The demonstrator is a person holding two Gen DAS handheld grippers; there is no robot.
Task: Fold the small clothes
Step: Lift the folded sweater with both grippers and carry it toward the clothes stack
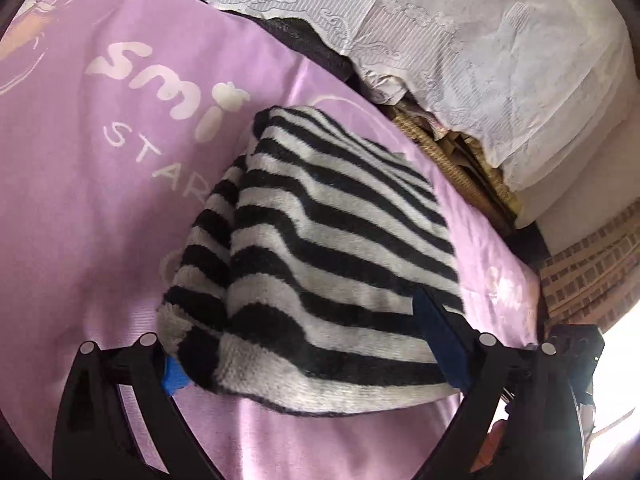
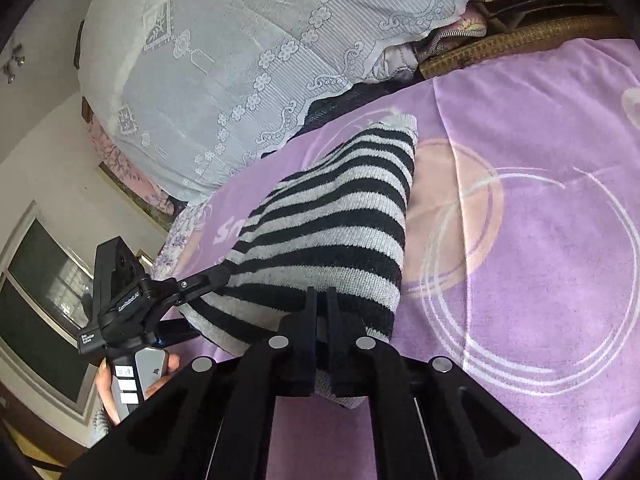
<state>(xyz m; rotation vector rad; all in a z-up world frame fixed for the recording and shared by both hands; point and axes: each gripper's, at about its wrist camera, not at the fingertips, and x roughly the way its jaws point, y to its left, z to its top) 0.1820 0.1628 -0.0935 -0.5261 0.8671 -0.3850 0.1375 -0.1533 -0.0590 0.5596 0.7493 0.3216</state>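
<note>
Fingers: left gripper [image 1: 312, 344] spread round striped garment [image 1: 320, 248]; right gripper [image 2: 322, 320] pinching its hem.
Surface: purple blanket [image 1: 100, 184], bed.
Room: lace cover [image 2: 224, 60] behind.

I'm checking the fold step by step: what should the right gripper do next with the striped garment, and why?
Probably lift and carry the near edge over. The right gripper is pinched on the striped garment, which is only partly folded on the purple sheet, while the left gripper stands open around it.
</note>
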